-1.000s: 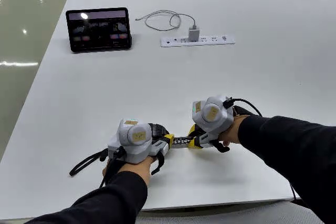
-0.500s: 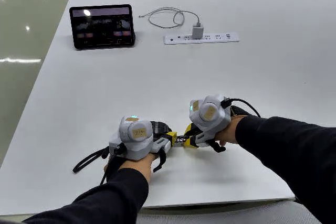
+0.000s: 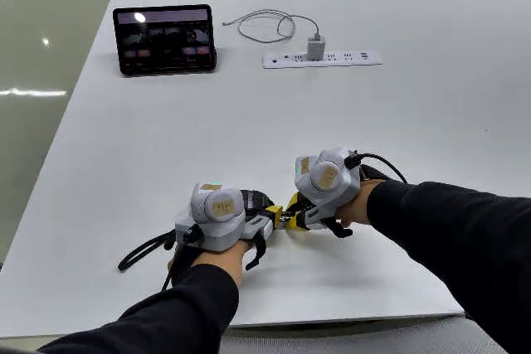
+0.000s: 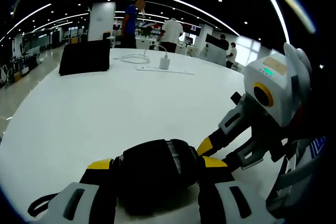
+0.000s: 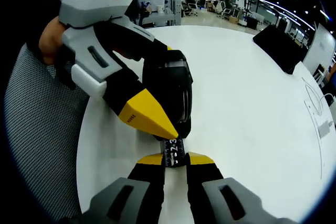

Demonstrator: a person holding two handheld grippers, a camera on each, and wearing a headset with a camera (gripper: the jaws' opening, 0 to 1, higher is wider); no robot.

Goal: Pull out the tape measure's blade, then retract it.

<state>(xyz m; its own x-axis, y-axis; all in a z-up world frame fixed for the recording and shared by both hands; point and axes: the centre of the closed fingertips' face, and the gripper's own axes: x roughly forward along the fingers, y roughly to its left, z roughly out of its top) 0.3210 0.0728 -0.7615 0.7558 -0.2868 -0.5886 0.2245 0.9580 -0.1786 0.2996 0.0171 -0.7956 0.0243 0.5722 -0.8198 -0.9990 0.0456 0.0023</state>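
Observation:
The black tape measure (image 3: 255,201) lies on the white table (image 3: 249,122) near its front edge. My left gripper (image 3: 265,218) is shut on its case, which sits between the yellow-tipped jaws in the left gripper view (image 4: 157,167). My right gripper (image 3: 291,214) is close against it from the right, shut on the blade (image 5: 173,153). Just a short stub of blade with black numerals shows between the case (image 5: 176,95) and my right gripper (image 5: 173,160). The right gripper (image 4: 265,103) also shows in the left gripper view, and the left gripper (image 5: 105,40) in the right gripper view.
A dark tablet (image 3: 164,37) stands at the far left. A white power strip (image 3: 322,58) with a charger and a looped white cable (image 3: 270,26) lies behind. A black strap (image 3: 141,250) trails left of my left hand. The table's front edge is close below both hands.
My right gripper has moved left toward the tape measure's case, and the visible length of blade between the two grippers has shrunk to a stub. The left gripper has kept its hold.

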